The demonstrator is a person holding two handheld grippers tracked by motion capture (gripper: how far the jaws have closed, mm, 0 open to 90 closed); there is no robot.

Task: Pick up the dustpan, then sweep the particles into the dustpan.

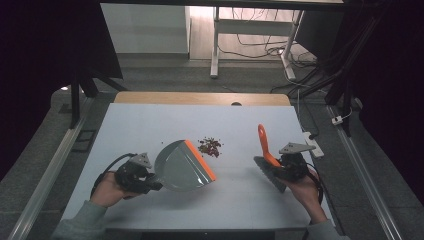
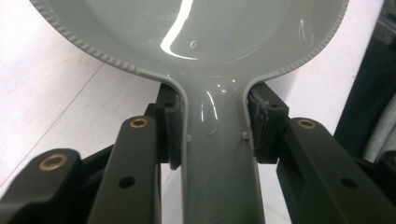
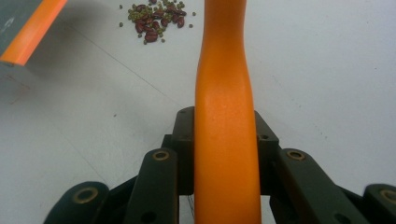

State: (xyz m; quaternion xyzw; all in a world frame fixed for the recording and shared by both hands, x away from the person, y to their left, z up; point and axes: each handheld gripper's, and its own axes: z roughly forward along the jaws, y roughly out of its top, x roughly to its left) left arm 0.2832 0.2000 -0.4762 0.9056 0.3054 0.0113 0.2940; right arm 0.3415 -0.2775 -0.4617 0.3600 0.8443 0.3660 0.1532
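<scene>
White tabletop [image 1: 150,130] fills a dim room. Left gripper [image 2: 217,135] clamps the handle of a stiff, light grey dustpan [image 1: 182,165]; right gripper [image 3: 224,140] clasps a rigid orange brush [image 1: 265,147]. Between them lies a small, loose pile of beans [image 1: 210,146], easily scattered.

Grey-green sleeves [image 1: 80,222], black fingers [image 2: 168,135]

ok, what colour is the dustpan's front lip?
Orange. The lip edges the grey dustpan; it shows best in the high view.
</scene>
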